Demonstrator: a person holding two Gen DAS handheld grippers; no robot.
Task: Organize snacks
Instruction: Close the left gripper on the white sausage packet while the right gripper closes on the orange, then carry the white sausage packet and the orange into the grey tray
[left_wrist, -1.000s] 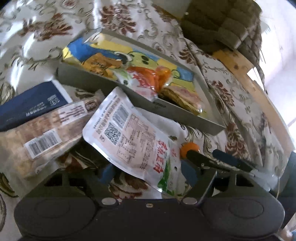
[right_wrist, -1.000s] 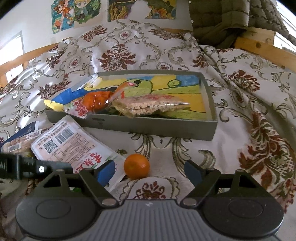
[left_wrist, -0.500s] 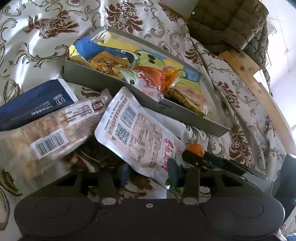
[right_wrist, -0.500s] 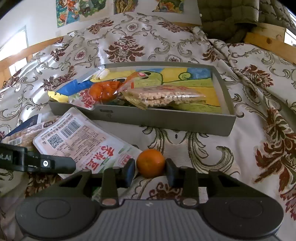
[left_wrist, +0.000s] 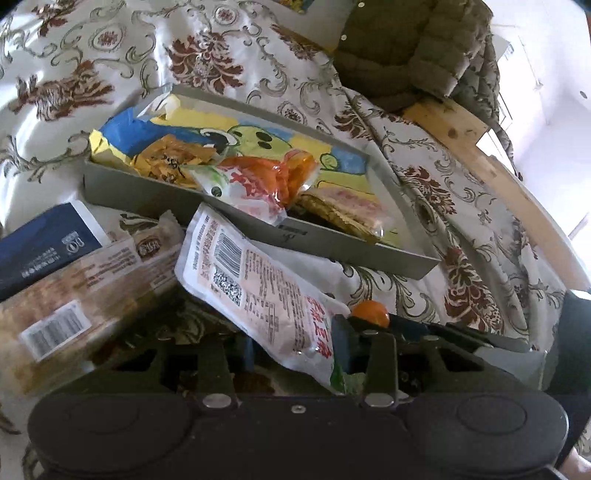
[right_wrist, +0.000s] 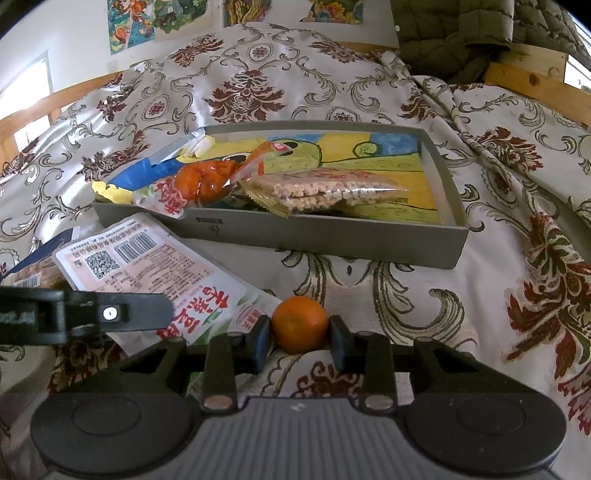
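- Left wrist view: A pale bedspread (left_wrist: 229, 55) with dark red flowers and grey scrolls covered the whole surface, lit brightly from the far right. Beyond the jaws and to their right ran a wooden rail (left_wrist: 480, 155), with an olive quilted jacket (left_wrist: 413, 48) piled at its far end.
- Ahead of the jaws stood a grey tray (left_wrist: 147, 192) lined with a cartoon picture, several snack bags inside it.
- Left of the jaws lay a brown snack pack (left_wrist: 85, 291), a dark blue packet (left_wrist: 44, 247) just beyond it.
- The left gripper (left_wrist: 291, 350) had its jaws partly closed on the near end of a white snack pouch (left_wrist: 255, 291), whose far end pointed toward the tray. The pads appeared to press the pouch, which sagged between them.
- Just past the right-hand jaw an orange (left_wrist: 369, 310) showed.
- Right wrist view: The same bedspread (right_wrist: 258, 66) spread ahead, cartoon posters (right_wrist: 159, 18) on the white wall behind.
- The tray (right_wrist: 332, 236) sat straight ahead of the jaws, holding a red-orange bag (right_wrist: 199, 184) and a clear bag of pale puffed pieces (right_wrist: 325, 192).
- The right gripper (right_wrist: 300, 334) had its jaws drawn in on the orange (right_wrist: 300, 323), both pads touching its sides, the fruit resting on the bedspread.
- Left of the jaws lay the pouch (right_wrist: 155, 266), with the left gripper's dark finger across it.
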